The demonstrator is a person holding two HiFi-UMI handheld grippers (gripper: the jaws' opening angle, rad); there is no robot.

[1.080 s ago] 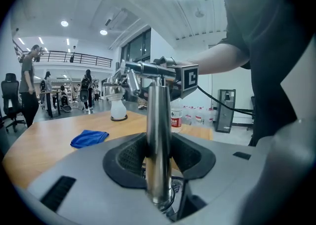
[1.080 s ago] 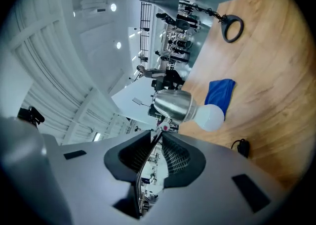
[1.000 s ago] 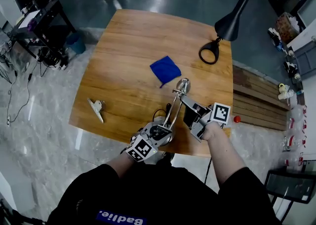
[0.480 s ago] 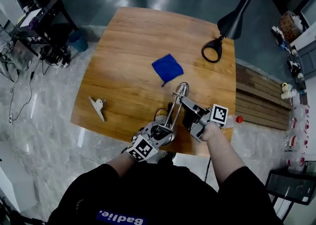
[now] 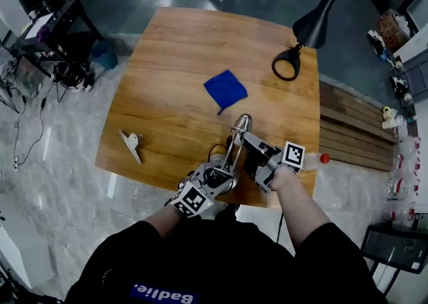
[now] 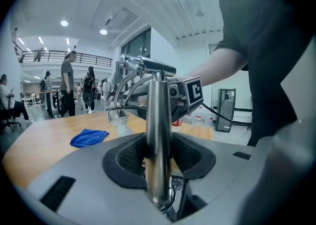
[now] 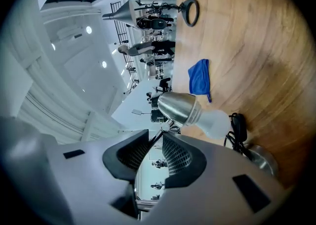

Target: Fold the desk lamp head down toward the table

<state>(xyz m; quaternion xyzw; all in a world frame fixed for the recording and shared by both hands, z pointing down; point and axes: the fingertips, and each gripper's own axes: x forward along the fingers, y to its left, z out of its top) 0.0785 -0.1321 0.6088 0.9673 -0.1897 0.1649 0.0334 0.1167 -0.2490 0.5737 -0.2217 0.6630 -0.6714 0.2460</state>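
1. Wooden desk [image 5: 167,62] fills the middle of the head view. The silver desk lamp [image 5: 231,152] stands at its near edge, right in front of the person.
2. Its lamp head [image 5: 242,122] leans away from the person toward a blue cloth [image 5: 225,89] that lies flat near the middle of the desk. Head and cloth are near each other but apart.
3. From the left gripper view, the head sits low, with its white bulb [image 6: 122,127] aimed down at the desk top. I cannot tell whether the bulb touches the wood.
4. The left gripper [image 6: 159,145] has its fingers closed on the lamp's upright post [image 6: 159,115]. One dark pad sits on each side of the shiny tube, low down near the lamp's foot.
5. The right gripper [image 7: 155,133] lies rolled on its side, so the desk runs down the right of its view. Its fingers stand narrowly apart and have just been opening.
6. The lamp's thin upper arm [image 7: 167,129] passes between the right gripper's pads, which do not press on it.
7. A black cord with an inline switch [image 7: 236,126] lies on the desk beside the lamp's round base [image 7: 261,157].
8. A black desk lamp [image 5: 314,22] stands at the far right corner of the desk.
9. A small metal piece [image 5: 132,143] lies near the left edge, well apart from everything else.
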